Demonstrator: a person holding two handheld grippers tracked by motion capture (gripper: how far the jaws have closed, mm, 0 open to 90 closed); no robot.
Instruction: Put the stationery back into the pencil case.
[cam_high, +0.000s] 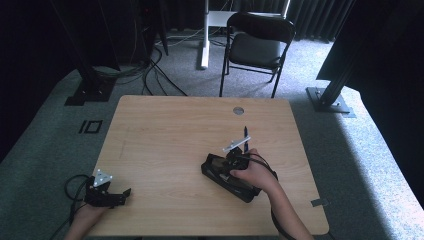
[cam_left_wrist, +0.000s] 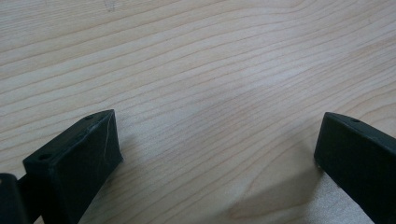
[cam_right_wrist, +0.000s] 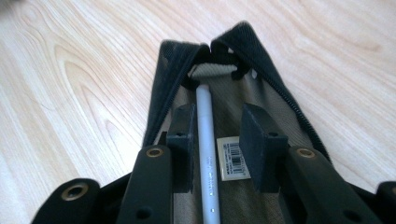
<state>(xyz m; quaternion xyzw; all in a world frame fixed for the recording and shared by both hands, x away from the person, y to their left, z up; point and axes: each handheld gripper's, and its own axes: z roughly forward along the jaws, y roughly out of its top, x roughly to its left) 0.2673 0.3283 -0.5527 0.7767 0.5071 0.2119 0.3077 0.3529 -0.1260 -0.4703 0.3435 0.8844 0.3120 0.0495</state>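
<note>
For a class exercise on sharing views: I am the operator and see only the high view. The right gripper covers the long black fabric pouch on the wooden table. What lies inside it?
Observer: In the right gripper view, a slim pale grey pen lies lengthwise on the tan lining of the long black fabric pouch, which is unzipped.
Operator: Is the right gripper clamped on it?
Observer: No. The right gripper is open. The pen lies between its jaws, and a gap shows between the pen and one pad.
Operator: Anything else in there?
Observer: A small white barcode label sits beside the pen.
</note>
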